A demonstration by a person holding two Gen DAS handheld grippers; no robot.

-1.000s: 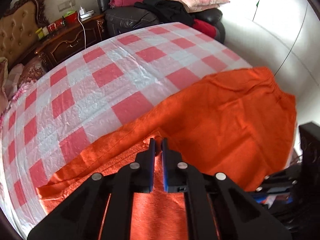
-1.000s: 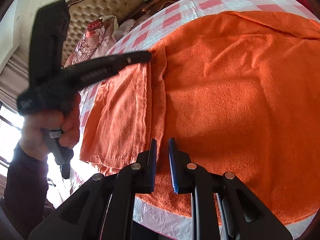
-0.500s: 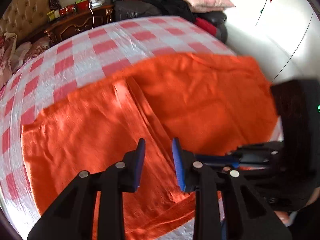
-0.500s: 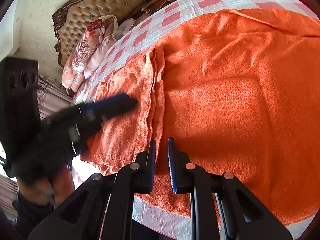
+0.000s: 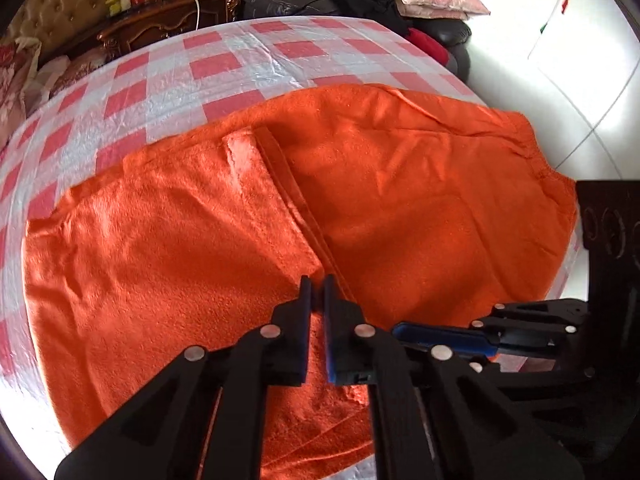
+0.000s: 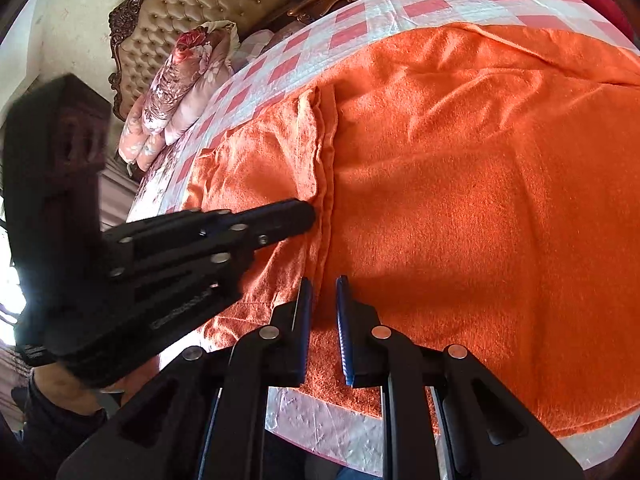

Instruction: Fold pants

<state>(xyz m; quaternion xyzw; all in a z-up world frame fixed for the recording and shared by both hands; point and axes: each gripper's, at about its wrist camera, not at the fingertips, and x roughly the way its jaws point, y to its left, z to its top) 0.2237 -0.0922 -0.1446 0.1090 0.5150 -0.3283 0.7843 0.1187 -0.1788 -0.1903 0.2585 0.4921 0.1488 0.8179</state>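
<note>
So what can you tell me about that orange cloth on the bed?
The orange pants look like soft, fuzzy fleece. They lie spread flat and slightly wrinkled on a red-and-white checked sheet, reaching its near edge. A raised seam or folded edge runs across the middle toward the camera. The left gripper, fingers nearly closed, sits at that seam; the right gripper is low over the near edge. Whether either pinches the cloth is unclear.
</note>
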